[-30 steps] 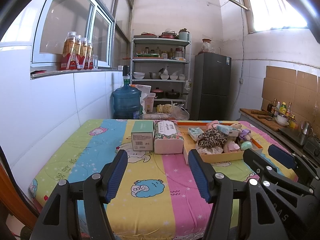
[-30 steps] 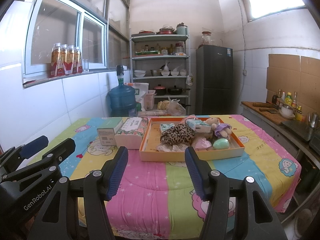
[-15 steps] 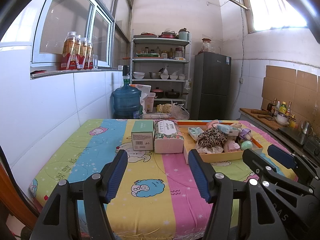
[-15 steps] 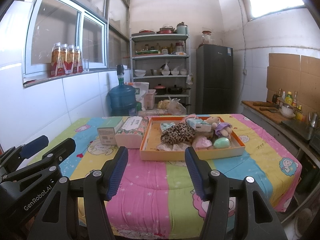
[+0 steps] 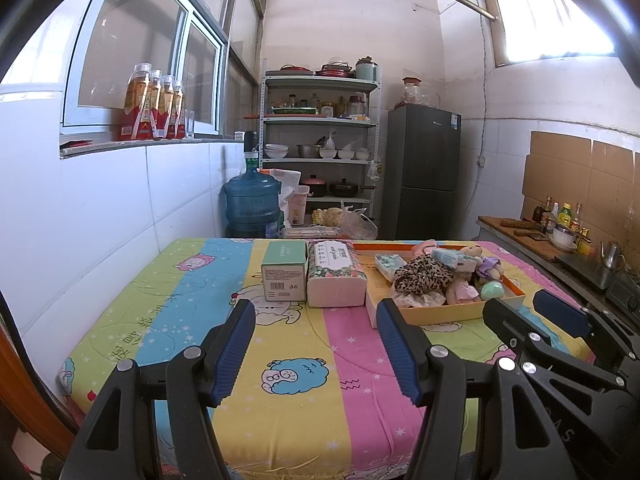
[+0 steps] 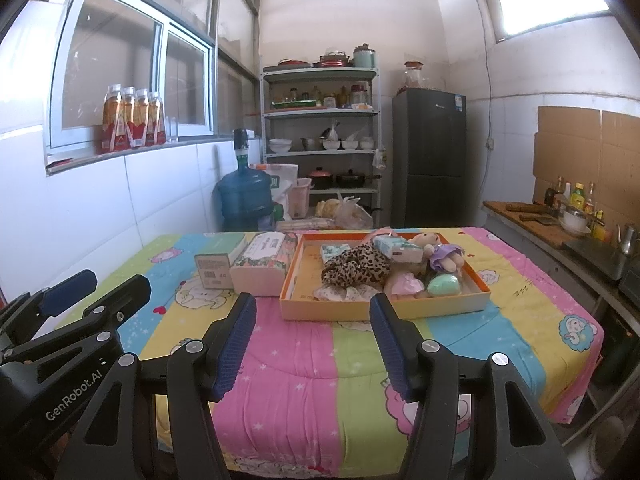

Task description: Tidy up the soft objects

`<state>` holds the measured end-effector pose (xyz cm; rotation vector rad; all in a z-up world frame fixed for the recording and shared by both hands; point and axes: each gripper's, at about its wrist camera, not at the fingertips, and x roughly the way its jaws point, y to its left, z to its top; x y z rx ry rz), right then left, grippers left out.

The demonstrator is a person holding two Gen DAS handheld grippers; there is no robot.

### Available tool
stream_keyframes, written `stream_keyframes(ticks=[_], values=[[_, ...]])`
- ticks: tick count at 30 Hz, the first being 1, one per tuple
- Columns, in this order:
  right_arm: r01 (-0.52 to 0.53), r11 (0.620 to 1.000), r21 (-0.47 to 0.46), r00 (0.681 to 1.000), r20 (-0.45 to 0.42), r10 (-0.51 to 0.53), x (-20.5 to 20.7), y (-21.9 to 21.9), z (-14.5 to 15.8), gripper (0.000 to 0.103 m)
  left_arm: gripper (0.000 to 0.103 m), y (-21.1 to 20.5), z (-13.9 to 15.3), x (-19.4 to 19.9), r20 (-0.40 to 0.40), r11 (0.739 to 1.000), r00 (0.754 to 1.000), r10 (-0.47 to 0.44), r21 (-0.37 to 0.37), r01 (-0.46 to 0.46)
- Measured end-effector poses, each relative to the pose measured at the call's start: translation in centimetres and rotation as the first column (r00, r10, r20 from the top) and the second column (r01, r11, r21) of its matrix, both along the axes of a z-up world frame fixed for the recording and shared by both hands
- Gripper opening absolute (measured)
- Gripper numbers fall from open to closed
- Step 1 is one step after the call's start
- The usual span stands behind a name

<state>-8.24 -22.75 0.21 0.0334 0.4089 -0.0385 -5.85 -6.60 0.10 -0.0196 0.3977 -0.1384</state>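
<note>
Both claws spread, empty — tray (image 6: 384, 309) w/ soft toys (image 6: 356, 267) just ahead.

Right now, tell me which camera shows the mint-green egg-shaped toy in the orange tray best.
The right wrist view: the mint-green toy lies unobstructed, near the tray's front wall. In the left wrist view the toy sits further off to the side and looks smaller, beside the pink doll.

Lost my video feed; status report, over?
Left gripper and right gripper open, empty, short of the orange cardboard tray. Leopard-print fabric scrunchie lies in tray. Path clear.
</note>
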Motion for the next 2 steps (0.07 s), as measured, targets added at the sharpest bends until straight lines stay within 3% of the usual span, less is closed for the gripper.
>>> stream_keyframes(ticks=[2], values=[[-0.001,1.0,0.0,1.0,0.0,0.001,-0.06,0.09,-0.01,0.061,0.063,0.11,-0.08,0.02,0.002,1.0,1.0,-0.003,-0.003,0.003]])
